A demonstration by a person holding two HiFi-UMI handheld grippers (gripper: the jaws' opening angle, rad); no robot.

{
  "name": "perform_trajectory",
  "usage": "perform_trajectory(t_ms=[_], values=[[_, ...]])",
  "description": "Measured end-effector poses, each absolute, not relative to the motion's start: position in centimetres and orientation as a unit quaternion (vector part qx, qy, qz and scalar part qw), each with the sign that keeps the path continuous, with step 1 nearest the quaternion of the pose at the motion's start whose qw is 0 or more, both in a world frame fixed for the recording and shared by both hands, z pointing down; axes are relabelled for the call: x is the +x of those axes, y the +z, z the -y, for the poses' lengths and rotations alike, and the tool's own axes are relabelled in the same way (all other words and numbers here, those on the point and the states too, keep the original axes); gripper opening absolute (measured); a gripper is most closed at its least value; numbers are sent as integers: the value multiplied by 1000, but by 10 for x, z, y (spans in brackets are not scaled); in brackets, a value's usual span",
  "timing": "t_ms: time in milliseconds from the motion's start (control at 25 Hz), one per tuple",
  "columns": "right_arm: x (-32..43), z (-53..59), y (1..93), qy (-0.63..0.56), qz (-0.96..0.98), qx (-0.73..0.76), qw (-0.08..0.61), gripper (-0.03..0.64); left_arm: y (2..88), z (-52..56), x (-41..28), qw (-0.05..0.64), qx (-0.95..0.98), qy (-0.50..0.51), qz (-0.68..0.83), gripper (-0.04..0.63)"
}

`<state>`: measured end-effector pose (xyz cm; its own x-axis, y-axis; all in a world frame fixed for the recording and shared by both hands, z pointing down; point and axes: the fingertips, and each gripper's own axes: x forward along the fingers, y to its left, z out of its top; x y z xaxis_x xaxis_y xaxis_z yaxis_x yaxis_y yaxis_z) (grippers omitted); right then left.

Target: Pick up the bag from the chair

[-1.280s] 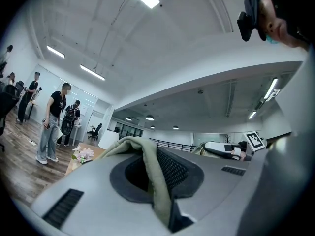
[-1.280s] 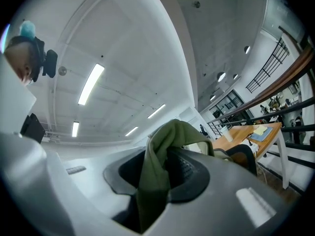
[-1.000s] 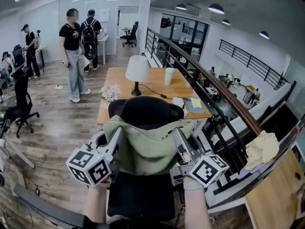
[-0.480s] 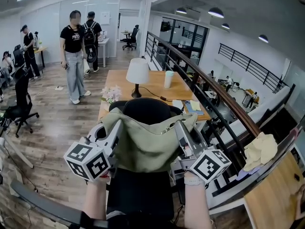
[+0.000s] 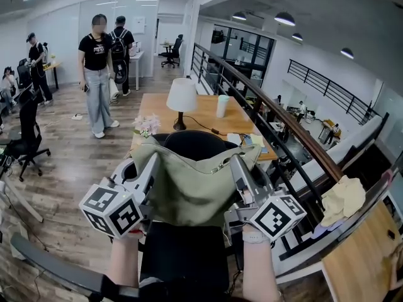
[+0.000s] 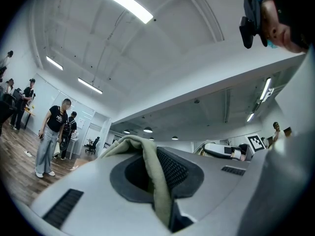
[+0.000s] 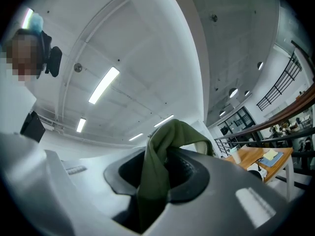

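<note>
An olive-green cloth bag [image 5: 192,184] hangs in the air over the black office chair [image 5: 186,257], stretched between both grippers. My left gripper [image 5: 153,160] is shut on the bag's left top edge, and its own view shows the green cloth [image 6: 150,173] pinched between the jaws. My right gripper [image 5: 234,162] is shut on the bag's right top edge, with a fold of cloth [image 7: 157,173] clamped between its jaws. The chair's backrest [image 5: 192,145] shows behind the bag, and its seat lies below it.
A wooden table [image 5: 195,115] with a white lamp [image 5: 182,96], a cup [image 5: 223,105] and papers stands behind the chair. A dark railing [image 5: 283,118] runs along the right. Several people [image 5: 97,74] stand on the wood floor at the left. Another black chair [image 5: 28,137] is far left.
Both grippers have lifted the bag higher off the chair seat; more of the seat shows beneath it now.
</note>
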<state>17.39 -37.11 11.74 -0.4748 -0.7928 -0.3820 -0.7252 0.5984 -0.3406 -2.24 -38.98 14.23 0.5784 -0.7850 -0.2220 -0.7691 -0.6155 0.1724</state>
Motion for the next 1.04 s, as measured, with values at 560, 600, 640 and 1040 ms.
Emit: perform_trajectory(t_ms=[560, 600, 640, 1040], values=[[170, 375, 116, -49, -857, -452, 242, 109, 143, 393, -23, 40, 888, -145, 434, 25], [170, 375, 117, -48, -857, -452, 242, 109, 143, 392, -23, 42, 888, -146, 434, 25], [170, 374, 117, -48, -857, -453, 241, 110, 143, 392, -23, 43, 888, -146, 433, 25], [175, 376, 119, -35, -857, -459, 232, 109, 146, 395, -16, 49, 888, -148, 432, 24]])
